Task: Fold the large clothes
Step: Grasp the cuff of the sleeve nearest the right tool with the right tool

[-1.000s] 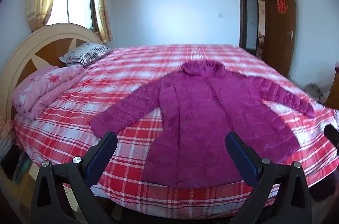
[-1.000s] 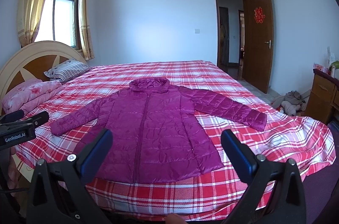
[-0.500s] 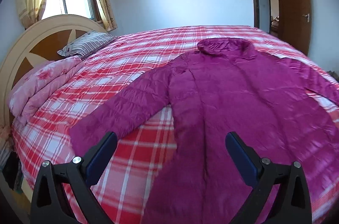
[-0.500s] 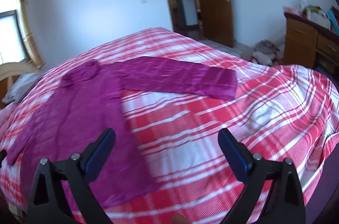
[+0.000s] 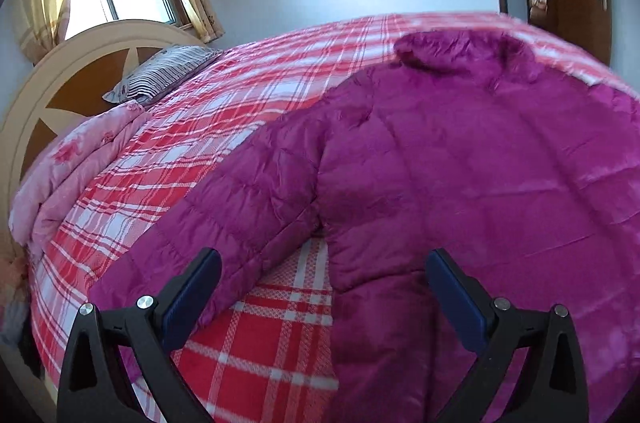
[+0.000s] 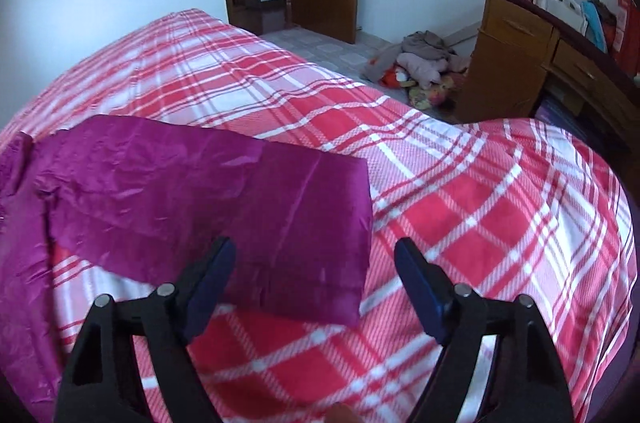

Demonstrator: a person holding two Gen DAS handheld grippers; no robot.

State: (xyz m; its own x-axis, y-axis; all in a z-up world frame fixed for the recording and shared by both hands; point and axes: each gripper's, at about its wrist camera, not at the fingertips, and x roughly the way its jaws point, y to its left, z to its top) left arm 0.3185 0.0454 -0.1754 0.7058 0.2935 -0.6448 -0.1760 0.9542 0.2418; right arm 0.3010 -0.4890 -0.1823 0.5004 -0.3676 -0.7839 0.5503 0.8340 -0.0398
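A magenta quilted puffer jacket (image 5: 460, 163) lies spread flat on the red plaid bed. In the left wrist view its left sleeve (image 5: 224, 215) runs down to the lower left. My left gripper (image 5: 322, 265) is open and empty, low over the gap between that sleeve and the jacket body. In the right wrist view the other sleeve (image 6: 224, 199) lies across the bed with its cuff end (image 6: 340, 255) toward me. My right gripper (image 6: 314, 257) is open and empty, just above that cuff.
The plaid bedspread (image 6: 480, 207) covers a wide bed. A striped pillow (image 5: 164, 73) and a folded pink quilt (image 5: 76, 167) lie by the headboard (image 5: 60, 79). A wooden dresser (image 6: 532, 63) and a clothes pile (image 6: 416, 63) on the floor stand right of the bed.
Both grippers have moved forward and down toward the bed. The left now hangs by the left sleeve and armpit; the right has swung right to the other sleeve's cuff. Both stay open.
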